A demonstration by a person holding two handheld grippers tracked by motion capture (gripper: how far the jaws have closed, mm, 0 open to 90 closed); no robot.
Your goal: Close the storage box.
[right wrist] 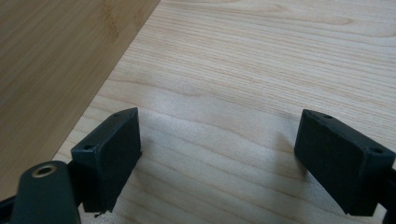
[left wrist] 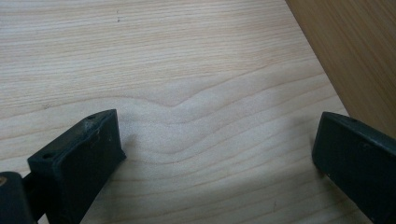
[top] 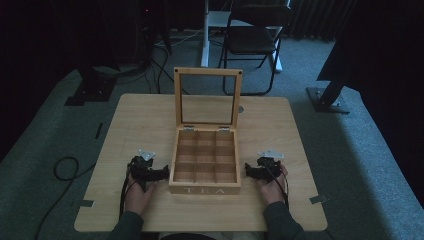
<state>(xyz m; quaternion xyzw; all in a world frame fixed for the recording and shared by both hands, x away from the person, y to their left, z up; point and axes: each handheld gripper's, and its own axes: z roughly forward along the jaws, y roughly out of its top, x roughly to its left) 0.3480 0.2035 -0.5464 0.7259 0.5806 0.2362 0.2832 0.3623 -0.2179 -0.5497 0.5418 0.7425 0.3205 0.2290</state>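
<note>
Both tongs gape wide, empty | left tongs (top: 165,173), right tongs (top: 246,171) flank tea box (top: 204,189) | room dim

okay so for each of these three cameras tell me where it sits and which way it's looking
High view: above the person's side, looking forward and down on the table, open tea box, left gripper, right gripper, both hands.
Left gripper view: on that gripper, looking along its open jaws at tabletop; box wall at right.
Right gripper view: likewise, open jaws; box wall at left.
Shared: all show table and box.
</note>
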